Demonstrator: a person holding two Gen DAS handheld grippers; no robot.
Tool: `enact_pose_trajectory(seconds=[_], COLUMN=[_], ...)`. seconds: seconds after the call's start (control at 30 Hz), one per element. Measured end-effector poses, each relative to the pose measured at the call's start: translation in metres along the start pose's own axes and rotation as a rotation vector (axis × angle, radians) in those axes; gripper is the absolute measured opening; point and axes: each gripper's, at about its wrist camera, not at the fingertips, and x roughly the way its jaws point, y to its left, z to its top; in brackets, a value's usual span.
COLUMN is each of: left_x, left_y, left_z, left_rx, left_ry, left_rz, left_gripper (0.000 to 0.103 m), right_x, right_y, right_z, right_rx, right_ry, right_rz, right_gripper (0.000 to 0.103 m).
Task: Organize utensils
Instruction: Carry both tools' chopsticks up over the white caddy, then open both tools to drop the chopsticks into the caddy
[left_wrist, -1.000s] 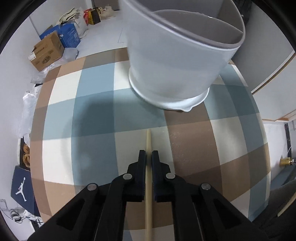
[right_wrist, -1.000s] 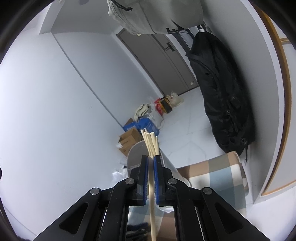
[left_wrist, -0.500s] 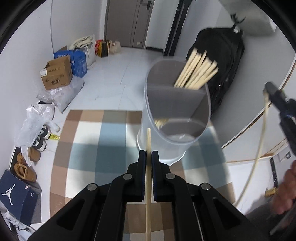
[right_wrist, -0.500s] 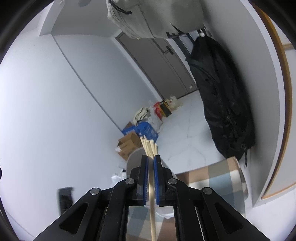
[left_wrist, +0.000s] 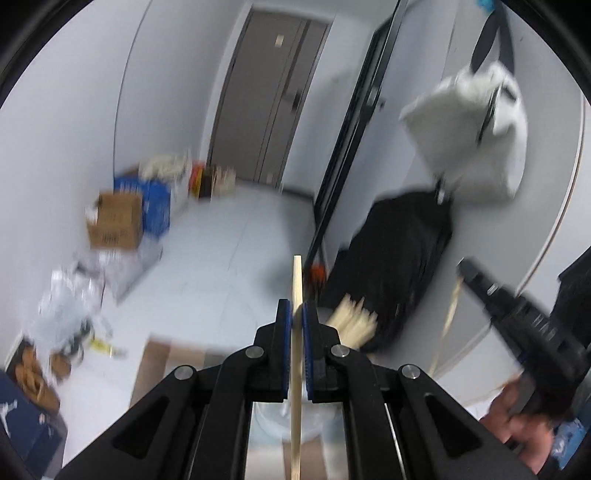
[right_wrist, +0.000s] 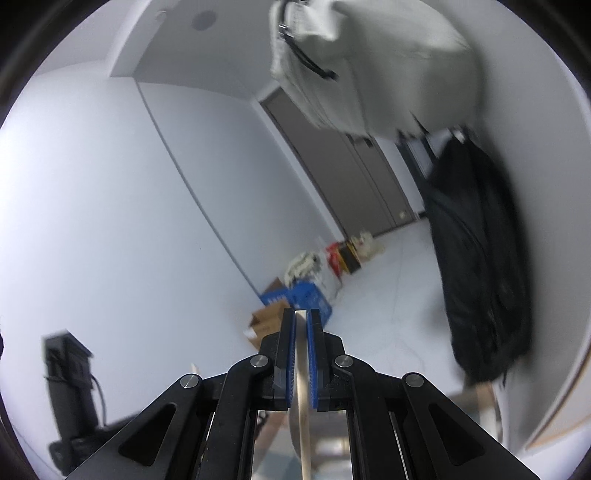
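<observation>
My left gripper (left_wrist: 296, 314) is shut on a pale wooden chopstick (left_wrist: 296, 280) that sticks up past the fingertips. It is raised high and tilted up toward the room. Below and to its right, a bunch of chopsticks (left_wrist: 352, 321) stands in the grey holder (left_wrist: 325, 424), mostly hidden behind my fingers. My right gripper (right_wrist: 301, 317) is shut on another chopstick (right_wrist: 303, 406), whose end sits level with the fingertips. In the left wrist view the right gripper (left_wrist: 476, 277) shows at the right, holding its chopstick (left_wrist: 448, 317). In the right wrist view the left gripper (right_wrist: 66, 362) shows at the lower left.
The checked tablecloth (left_wrist: 159, 354) shows only as a strip below the left fingers. A black coat (right_wrist: 480, 258) and a white bag (right_wrist: 369, 55) hang at the right. Cardboard and blue boxes (left_wrist: 125, 214) stand on the floor by the wall. A hand (left_wrist: 517, 417) holds the right gripper.
Both grippers have risen and tilted upward with their chopsticks. The holder has dropped from the middle of the left view to below the fingers. Both views are motion blurred.
</observation>
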Motion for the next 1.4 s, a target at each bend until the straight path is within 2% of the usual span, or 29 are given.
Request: enact_pose_trajectory(seconds=[0.13,0.27,0.6,0.87,1.1,1.23,1.4], left_x=[0.006,0.022,0.054,0.075,0.078,0.079,0.08], left_y=[-0.007,-0.005,0.026,0.036,0.031,0.026,0.022], left_z=[0.031,0.043,0.041,0.032,0.022,0.014,0.006], left_rx=[0.02,0.043,-0.009,-0.061,-0.055,-0.021,0.019], left_ry=[-0.126,-0.19,-0.22,-0.211,-0.261,-0.28,-0.256], left_rz=[-0.013,-0.008,-0.03,-0.072,-0.105,-0.104,-0.131], left_gripper=[0.002,0.002,0.002,0.002,0.002,0.002,0.002], right_x=[0.022,0.047,0.095,0.116,0.114,0.111,0.104], right_y=[0.012,0.017,0.021,0.024,0.036,0.034,0.027], right_z=[0.023,0.04,0.029,0.006,-0.016,-0.019,-0.024], right_rx=[-0.028,-0.027,-0.027,-0.093,-0.185,-0.185,-0.18], right_ry=[-0.038,-0.084,-0.169,-0.202,-0.228,-0.214,-0.181], right_rz=[-0.009,-0.04,-0.161,-0.201,-0.198,-0.181,-0.18], right_gripper=[0.005,0.005,0.005,0.005,0.005,0.005,0.005])
